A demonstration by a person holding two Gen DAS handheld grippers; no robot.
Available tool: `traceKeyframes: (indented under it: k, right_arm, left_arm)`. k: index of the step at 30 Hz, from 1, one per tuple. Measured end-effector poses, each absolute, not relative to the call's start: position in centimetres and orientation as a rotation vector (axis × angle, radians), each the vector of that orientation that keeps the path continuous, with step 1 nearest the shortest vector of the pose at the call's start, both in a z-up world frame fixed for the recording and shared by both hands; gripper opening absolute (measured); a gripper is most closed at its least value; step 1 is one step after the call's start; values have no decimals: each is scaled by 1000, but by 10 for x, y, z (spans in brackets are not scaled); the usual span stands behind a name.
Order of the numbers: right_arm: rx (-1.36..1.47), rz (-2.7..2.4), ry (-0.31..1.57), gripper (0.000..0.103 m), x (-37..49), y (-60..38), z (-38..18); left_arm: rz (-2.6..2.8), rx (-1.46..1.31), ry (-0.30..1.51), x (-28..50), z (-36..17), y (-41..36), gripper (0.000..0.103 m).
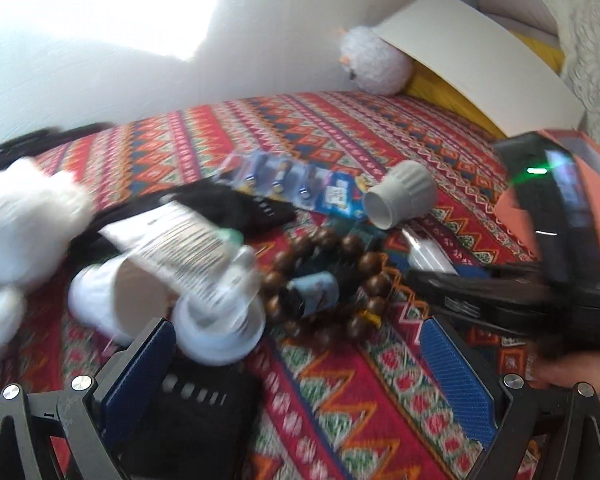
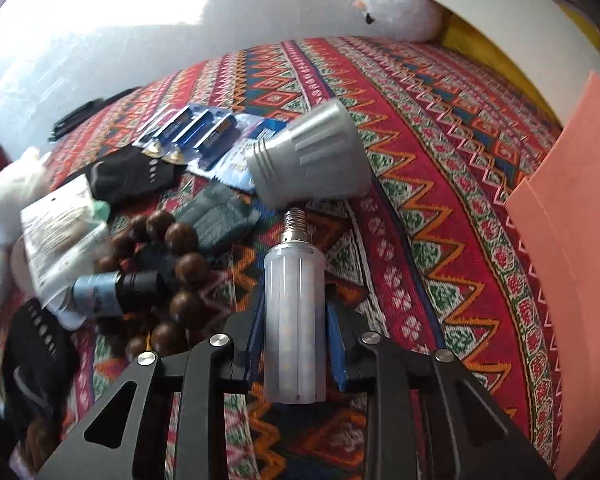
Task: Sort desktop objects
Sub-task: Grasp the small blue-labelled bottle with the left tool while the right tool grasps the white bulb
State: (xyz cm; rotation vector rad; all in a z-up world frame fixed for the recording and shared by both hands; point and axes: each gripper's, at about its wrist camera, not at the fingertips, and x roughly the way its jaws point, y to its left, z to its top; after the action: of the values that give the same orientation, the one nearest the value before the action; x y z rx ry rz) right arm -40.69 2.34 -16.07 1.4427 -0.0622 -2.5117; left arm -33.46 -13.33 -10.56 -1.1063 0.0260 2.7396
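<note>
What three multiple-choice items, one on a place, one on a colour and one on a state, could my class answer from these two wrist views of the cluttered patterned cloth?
1. Where does the grey fitting lie relative to the corn bulb?
A. Just beyond the bulb's screw base
B. Under the bead bracelet
C. Inside the orange box

2. What colour are the beads of the bracelet?
A. Green
B. Dark brown
C. White

3. What is the state of the right tool?
A. Wide open over bare cloth
B. Closed on the bracelet
C. Its fingers closed against the bulb's sides

Answers:
1 A: the bulb's metal thread points straight at the fitting.
2 B: the round beads look like dark wood.
3 C: both blue pads sit against the frosted body. The left tool is open, holding nothing.
</note>
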Motion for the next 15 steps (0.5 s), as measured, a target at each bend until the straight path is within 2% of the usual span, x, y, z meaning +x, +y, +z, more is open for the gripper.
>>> traceKeyframes:
  k: [3,4,5,6,7,9,11,12,13,14,15]
  right_arm:
    - [1438,-2440,-143,29,-397,48,-156]
    - [1445,-2418,-192,29,-394,59,-155]
    - [1452,-2399,-240,29,-393,67,-157]
    - [1461,-2380,-288,30,-391,76,-158]
    - [1469,-2361,-335,30,-389,84,-160]
    - [1477,-2335,-395,30,-386,93,-160]
    - [1479,-2312,-430,30,-386,98,-160]
    - [1480,-2308,-433,30,-386,98,-160]
    - [1479,-2307,-427,30,-386,98,-160]
    - [1479,-2306,-421,30,-386,98,-159]
    - [1478,-2308,-415,30,-385,97,-160]
  left_arm:
    - [2649,-1127,130,-361,-113,-121,96]
    - [2608,-1140,161,-370,-116,-117,74]
    - [2566,-1165,199,-378,-119,-114,45]
    - [2539,-1194,255,-385,-123,-111,37]
    - [2511,-1222,311,-392,-127,-108,34]
    - [2432,-1267,386,-403,-134,-104,39]
    - [2356,-1294,385,-408,-141,-104,57]
    - [2328,-1293,380,-410,-143,-103,59]
    - [2308,-1288,379,-411,-144,-102,59]
    - [2303,-1280,389,-412,-145,-100,53]
    - [2300,-1282,397,-413,-146,-99,38]
